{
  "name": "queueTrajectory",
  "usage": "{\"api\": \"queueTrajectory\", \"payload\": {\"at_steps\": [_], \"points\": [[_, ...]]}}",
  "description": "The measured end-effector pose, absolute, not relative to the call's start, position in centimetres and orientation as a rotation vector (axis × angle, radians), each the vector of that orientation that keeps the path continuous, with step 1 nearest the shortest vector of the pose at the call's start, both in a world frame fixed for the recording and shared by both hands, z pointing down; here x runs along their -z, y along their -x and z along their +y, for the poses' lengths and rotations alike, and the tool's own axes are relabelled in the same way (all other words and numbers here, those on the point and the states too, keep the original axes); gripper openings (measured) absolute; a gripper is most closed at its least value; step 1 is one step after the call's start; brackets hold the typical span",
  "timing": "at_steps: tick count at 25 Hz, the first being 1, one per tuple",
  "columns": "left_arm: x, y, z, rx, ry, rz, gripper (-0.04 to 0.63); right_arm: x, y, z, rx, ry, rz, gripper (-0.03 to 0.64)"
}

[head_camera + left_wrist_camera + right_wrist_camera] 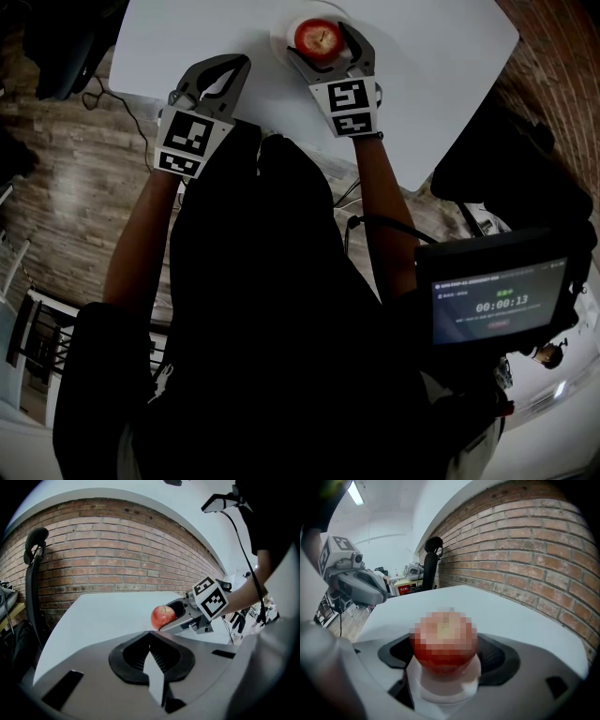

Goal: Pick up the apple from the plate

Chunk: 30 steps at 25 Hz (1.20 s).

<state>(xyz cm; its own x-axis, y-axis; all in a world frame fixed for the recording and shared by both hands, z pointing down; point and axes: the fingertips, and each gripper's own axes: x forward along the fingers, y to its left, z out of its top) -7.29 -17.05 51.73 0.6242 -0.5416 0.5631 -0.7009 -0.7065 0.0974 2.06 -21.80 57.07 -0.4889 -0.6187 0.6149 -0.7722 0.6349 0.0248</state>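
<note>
White table (422,56), brick wall (117,550) behind it. A white plate (279,37) sits near the table's far edge with the red apple (318,36) on it, stem hollow up.

Right gripper (319,47): jaws part-way open, one on each flank of the apple. In the right gripper view the black pads lie against both sides of the fruit, so it is gripped. The plate's white shows directly under the apple, which rests on it.

Left gripper (244,62): over bare table, well to the left of the plate. Jaw tips meet, only a thin sliver of table shows between the pads, and nothing is held.

Writing: a screen (497,305) at the person's right side shows a timer reading 00:00:13; the smaller lines above it are too small to read. The marker cube (345,106) carries black-and-white square codes, no letters.
</note>
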Motion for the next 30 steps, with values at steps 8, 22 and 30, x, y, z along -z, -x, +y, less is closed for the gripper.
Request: {"api": "queueTrajectory", "payload": {"at_steps": [8, 22, 30], "points": [[-51.8, 7.5, -17.6, -0.737, -2.552, -1.001, 0.006, -57.0, -2.2, -22.2, -0.357, -1.110, -2.272, 0.400], [-49.6, 6.2, -16.7, -0.719, -2.613, -0.994, 0.006, -53.7, -3.3, -21.6, -0.373, -1.211, -2.313, 0.400], [-49.3, 5.6, -16.5, -0.719, -2.631, -0.983, 0.006, -52.3, -3.9, -21.8, -0.359, -1.267, -2.330, 0.400]]}}
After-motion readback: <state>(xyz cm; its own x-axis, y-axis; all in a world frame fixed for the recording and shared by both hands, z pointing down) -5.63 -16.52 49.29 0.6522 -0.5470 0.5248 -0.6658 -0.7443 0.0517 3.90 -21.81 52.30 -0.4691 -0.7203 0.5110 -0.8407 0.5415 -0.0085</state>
